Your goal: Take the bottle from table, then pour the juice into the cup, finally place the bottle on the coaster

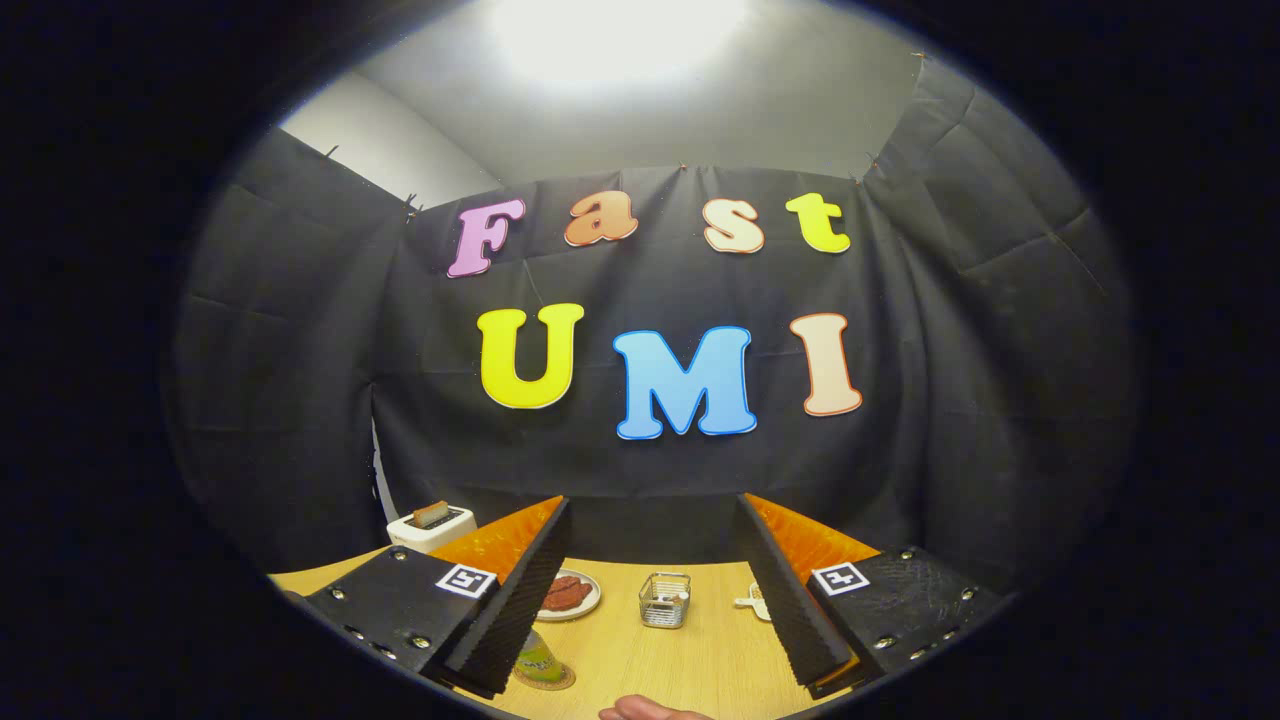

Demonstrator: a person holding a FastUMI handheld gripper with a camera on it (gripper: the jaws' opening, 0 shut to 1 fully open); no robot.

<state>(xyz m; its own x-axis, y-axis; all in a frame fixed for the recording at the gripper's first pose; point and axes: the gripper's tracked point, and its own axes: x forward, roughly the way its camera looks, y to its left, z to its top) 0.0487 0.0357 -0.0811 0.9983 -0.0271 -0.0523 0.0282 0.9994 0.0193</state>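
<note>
The bottle (537, 660) stands low beside the inner face of the left finger, partly hidden by it; a green label shows on it. It rests on a round brownish coaster (552, 681), whose rim peeks out under it on the worktop (700, 660). The fingers (655, 600) are spread wide apart and hold nothing; the bottle is off to the left side of the gap, and whether it touches the left finger cannot be told.

Between the fingers and farther ahead sits a small wire basket (664, 599) with something pale inside. To its left, just past the left finger's edge, lies a white plate (570, 595) with reddish-brown food on it. By the right finger, half covered by it, is a small white thing (752, 601) that may be a cup, though too little shows to be sure.

Beyond the left finger, at the far edge of the worktop, stands a white toaster (432, 526) with a slice in its slot. Below the gap, nearest the camera, part of a hand (650, 710) shows over the wood. Black cloth (300, 400) walls the booth behind.
</note>
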